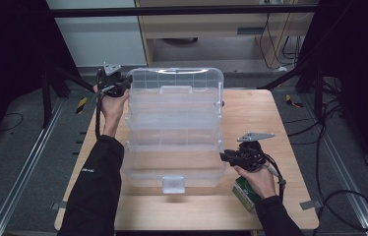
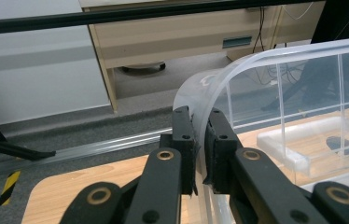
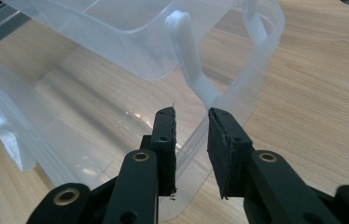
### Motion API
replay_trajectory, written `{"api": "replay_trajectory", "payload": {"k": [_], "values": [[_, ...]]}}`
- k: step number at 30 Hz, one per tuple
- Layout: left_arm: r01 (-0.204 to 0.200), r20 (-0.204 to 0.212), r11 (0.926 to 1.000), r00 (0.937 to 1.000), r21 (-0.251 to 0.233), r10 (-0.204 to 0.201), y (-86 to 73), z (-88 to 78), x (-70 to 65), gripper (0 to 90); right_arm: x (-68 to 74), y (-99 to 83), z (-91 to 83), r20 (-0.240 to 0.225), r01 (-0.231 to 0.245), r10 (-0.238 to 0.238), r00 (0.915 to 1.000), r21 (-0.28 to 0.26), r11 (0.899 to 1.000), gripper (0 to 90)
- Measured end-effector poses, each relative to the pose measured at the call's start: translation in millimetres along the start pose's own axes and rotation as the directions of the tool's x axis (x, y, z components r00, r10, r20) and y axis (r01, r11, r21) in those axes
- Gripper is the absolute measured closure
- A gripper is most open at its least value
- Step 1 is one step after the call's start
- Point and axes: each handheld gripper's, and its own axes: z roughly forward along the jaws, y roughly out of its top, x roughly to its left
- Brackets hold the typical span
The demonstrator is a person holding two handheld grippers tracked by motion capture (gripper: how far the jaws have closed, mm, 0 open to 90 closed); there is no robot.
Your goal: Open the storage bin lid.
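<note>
A clear plastic tiered organiser box stands opened out on the wooden table, its lid raised at the far end. My left gripper is at the lid's far-left corner, shut on the lid's curved rim, which runs between the pads of my left gripper. At the box's right side my right gripper straddles the bottom tray's wall. There the tray rim passes slantwise between the pads of my right gripper, which are closed on it. A white hinge arm links the tiers.
A white latch sticks out at the box's near edge. A green packet lies under the right hand. Dark frame posts flank the table, and a wooden cabinet stands beyond the far edge. Bare wood lies to the right of the box.
</note>
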Motion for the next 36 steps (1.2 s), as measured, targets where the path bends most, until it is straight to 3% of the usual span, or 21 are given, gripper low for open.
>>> {"api": "replay_trajectory", "payload": {"k": [10,16,19,25,30,36], "values": [[0.026,0.019,0.9997,0.9995,-0.001,-0.026,-2.8,8.0,4.2,83.9,0.6,0.4,0.0,0.002,0.007,-0.007,1.0,0.004,1.0,72.2],[0.002,0.011,0.9996,0.9999,0.03,-0.003,0.4,11.7,3.3,83.8,1.3,1.0,0.1,0.007,0.011,-0.011,0.9999,0.008,1.0,72.3],[0.013,0.018,0.9994,0.9997,0.032,-0.014,-1.2,14.1,5.3,83.2,1.7,1.1,0.1,0.011,0.016,-0.016,0.9998,0.009,1.0,72.3],[-0.005,0.009,0.9986,0.9999,0.053,0.005,-3.2,17.0,7.9,75.0,2.4,1.4,0.1,0.015,0.022,-0.022,0.9996,0.011,1.0,72.5],[0.023,0.024,0.9996,0.9994,0.019,-0.023,2.3,-3.8,19.0,72.8,3.1,2.6,-0.4,0.012,0.027,-0.028,0.9996,0.022,0.999,73.0],[-0.001,0.051,1.0,0.9987,0.0,0.001,2.8,-45.1,23.5,68.2,4.7,3.0,0.4,0.026,0.023,-0.024,0.9994,0.025,0.999,72.8]]}}
